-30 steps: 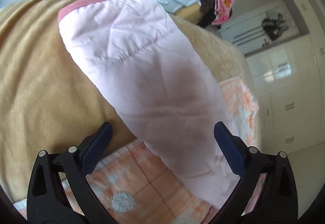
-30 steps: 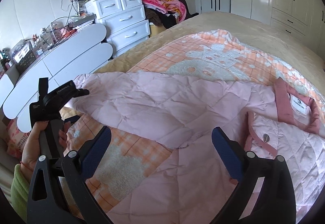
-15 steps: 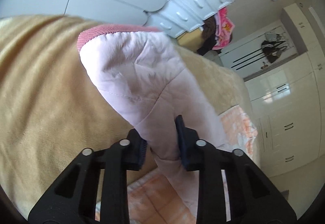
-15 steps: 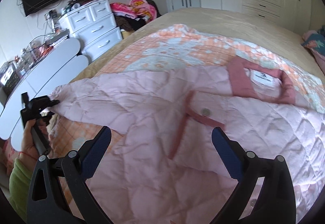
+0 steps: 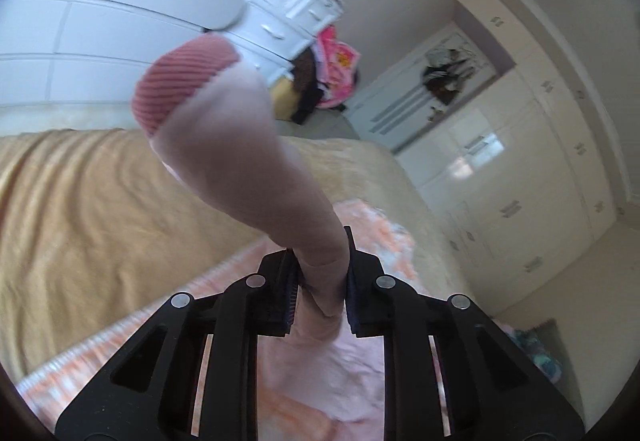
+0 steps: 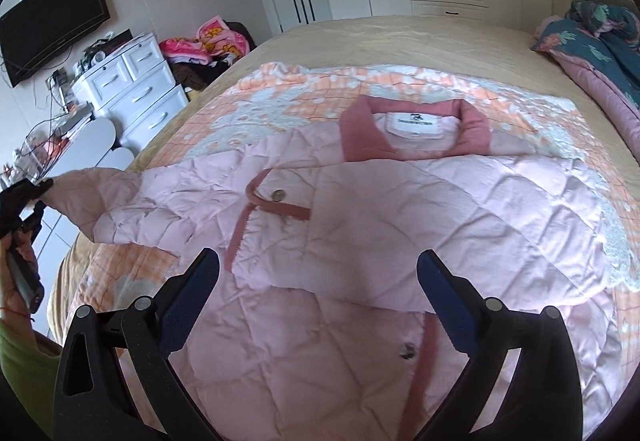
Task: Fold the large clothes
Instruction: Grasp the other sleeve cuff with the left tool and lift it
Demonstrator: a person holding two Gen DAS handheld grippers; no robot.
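I count one garment: a pale pink quilted jacket (image 6: 400,209) with a darker pink ribbed collar, and it lies front up on an orange and white patterned blanket (image 6: 280,89) that covers one big bed with a tan cover (image 6: 400,37). In my right wrist view the collar is at 12 o'clock and the body of the jacket fills the middle. I see two metal snap buttons on its front, one near the centre and one lower. One sleeve (image 5: 256,169) goes out to 9 o'clock, where it is lifted off the bed.

I hold two tongs. My left tongs (image 5: 320,281) have just been closing, and now the two dark pads press on the pale pink sleeve from both sides, only the cloth between them. In the left wrist view the sleeve goes up from the pads toward 11 o'clock and ends in one ribbed darker pink cuff (image 5: 184,81). In the right view the same left tongs (image 6: 40,185) are at 9 o'clock, in my left hand (image 6: 20,265) with a green sleeve at the wrist.

My right tongs (image 6: 318,295) stand wide apart at 6 o'clock above the jacket front. Nothing is between the blue pads and they touch nothing.

Behind, at 10 o'clock, there is one white chest of drawers (image 6: 132,93) and one black television (image 6: 52,21) on the wall.
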